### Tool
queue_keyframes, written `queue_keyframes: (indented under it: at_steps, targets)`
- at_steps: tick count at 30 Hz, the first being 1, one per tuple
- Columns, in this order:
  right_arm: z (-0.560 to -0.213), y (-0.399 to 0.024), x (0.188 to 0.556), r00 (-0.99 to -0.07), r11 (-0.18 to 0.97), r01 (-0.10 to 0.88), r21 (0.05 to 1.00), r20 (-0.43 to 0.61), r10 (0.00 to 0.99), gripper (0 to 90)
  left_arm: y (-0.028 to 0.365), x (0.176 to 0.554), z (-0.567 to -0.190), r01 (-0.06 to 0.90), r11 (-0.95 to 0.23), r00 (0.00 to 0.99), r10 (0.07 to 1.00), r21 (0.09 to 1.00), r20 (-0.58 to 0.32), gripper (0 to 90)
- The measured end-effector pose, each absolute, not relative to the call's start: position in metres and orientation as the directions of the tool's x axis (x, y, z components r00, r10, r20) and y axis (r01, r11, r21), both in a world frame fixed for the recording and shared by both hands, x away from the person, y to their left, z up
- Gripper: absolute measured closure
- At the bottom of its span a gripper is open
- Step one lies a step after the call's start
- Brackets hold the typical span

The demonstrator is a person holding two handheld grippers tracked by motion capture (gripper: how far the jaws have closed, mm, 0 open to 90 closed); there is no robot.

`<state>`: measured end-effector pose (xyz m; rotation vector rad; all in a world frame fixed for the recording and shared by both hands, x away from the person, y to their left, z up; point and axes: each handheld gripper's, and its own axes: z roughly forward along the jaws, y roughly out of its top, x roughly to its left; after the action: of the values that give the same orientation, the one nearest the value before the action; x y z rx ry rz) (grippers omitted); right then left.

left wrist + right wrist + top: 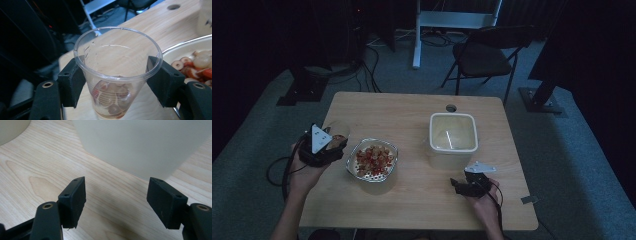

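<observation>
While your left gripper (116, 82) clamps the clear cup (117, 72) beside the bowl (372, 160), hold it upright so the last pieces stay in; keep your right gripper (116, 202), jaws apart and empty, squared on the white container (452, 139).

The high view looks forward and down on the table (412, 200) from above its near edge. The left gripper view sits close, facing the bowl (190, 46). The right gripper view faces the tub (140, 145) from just beside it; the high view shares both.
</observation>
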<state>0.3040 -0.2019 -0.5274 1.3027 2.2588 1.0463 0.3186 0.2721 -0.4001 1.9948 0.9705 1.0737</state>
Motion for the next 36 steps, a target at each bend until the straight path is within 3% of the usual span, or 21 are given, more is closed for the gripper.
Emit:
queue_keyframes:
  at_steps: [10,22,36]
  targets:
    - [-0.532,-0.203,0.305,-0.520,0.308,0.613,0.728,0.077,0.851,31.4,0.243,0.305,-0.398,0.198,-0.736,0.336,0.671,0.647,0.661,34.4]
    - [-0.534,-0.203,0.306,-0.519,0.311,0.619,0.721,0.077,0.851,31.5,0.227,0.302,-0.399,0.144,-0.864,0.285,0.503,0.483,0.816,34.9]
    - [-0.536,-0.200,0.306,-0.525,0.319,0.620,0.717,0.078,0.847,31.4,0.204,0.292,-0.400,0.071,-0.980,0.247,0.199,0.187,0.948,35.4]
